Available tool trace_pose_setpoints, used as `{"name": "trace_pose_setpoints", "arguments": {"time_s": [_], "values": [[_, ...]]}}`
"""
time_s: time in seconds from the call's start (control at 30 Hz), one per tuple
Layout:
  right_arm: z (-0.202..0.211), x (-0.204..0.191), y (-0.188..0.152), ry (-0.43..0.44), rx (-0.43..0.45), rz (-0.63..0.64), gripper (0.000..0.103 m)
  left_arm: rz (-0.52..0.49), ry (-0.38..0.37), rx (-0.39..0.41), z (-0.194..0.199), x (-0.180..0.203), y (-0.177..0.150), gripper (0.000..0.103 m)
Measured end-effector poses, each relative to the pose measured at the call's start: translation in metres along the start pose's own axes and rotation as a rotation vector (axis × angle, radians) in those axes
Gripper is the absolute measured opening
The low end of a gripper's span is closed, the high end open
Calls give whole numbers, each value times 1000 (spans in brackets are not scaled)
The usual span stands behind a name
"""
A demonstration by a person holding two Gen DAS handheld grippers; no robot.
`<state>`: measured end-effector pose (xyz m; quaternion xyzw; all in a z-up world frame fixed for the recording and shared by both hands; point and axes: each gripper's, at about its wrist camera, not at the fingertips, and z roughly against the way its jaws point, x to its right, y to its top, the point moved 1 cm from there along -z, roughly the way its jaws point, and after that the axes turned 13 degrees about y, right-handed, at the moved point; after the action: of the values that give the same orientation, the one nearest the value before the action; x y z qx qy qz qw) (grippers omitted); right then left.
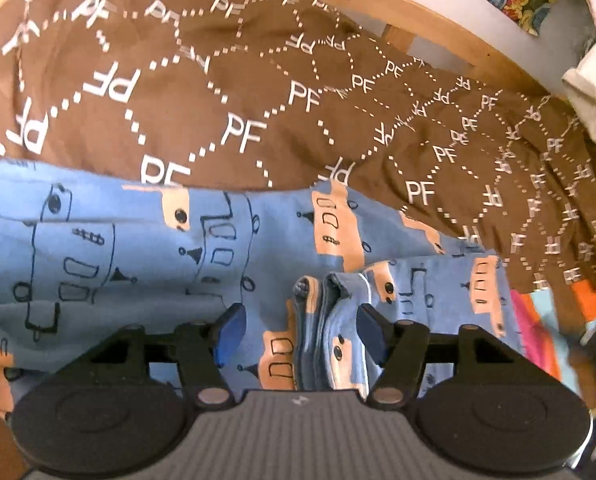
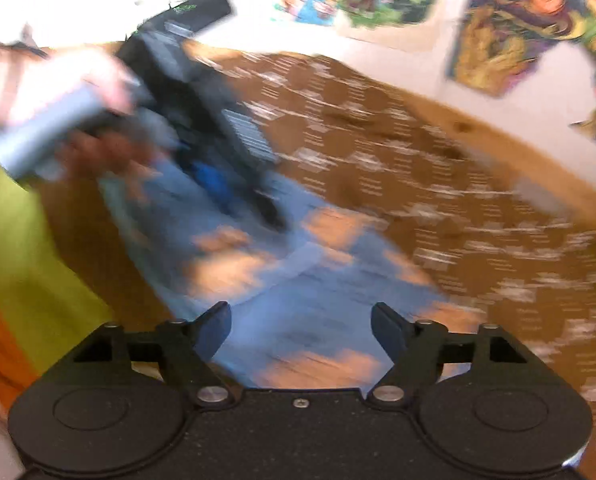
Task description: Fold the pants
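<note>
Light blue pants (image 1: 145, 240) printed with peach and black-outlined vehicles lie across a brown bedspread (image 1: 217, 80). My left gripper (image 1: 302, 328) hangs low over them, open. A bunched, folded edge of the pants (image 1: 330, 320) rises between its fingers, nearer the right one, and the pads do not clamp it. The right wrist view is blurred. In it my right gripper (image 2: 302, 320) is open above the blue pants (image 2: 298, 312), with nothing between its fingers. Further back, a hand (image 2: 97, 92) holds the left gripper (image 2: 217, 176), pointing down at the cloth.
A wooden bed frame (image 1: 418, 16) and a white wall with colourful posters (image 2: 518, 28) border the far side. A pale cloth (image 1: 594, 96) lies at the right, with bright orange and pink fabric (image 1: 538, 320) beside the pants. Yellow-green fabric (image 2: 21, 240) fills the right view's left edge.
</note>
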<state>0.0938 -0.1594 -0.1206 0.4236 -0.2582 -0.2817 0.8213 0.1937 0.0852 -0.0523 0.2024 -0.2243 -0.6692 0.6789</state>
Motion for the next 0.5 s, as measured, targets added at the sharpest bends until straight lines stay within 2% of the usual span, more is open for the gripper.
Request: {"name": "trace_pose_setpoints", "arguments": {"time_s": [0.07,0.13,0.2,0.27,0.4,0.5], "values": [[-3,30,-5,-116,-16,-16,91,-37,95,29,-2,14,-2,74],[-11,55,-7,-170,-6,-71,94,-65,180,21,-10,27,-3,75],[-23,73,-7,-201,9,-99,98,-63,226,8,-18,34,-2,81],[-39,82,-5,-225,10,-101,100,-48,246,-2,-23,34,-2,82],[-68,96,-9,-305,-68,-78,102,-49,259,-4,-26,36,-2,83],[-70,108,-14,-287,-67,-102,102,-64,264,-2,-25,36,-4,84]]}}
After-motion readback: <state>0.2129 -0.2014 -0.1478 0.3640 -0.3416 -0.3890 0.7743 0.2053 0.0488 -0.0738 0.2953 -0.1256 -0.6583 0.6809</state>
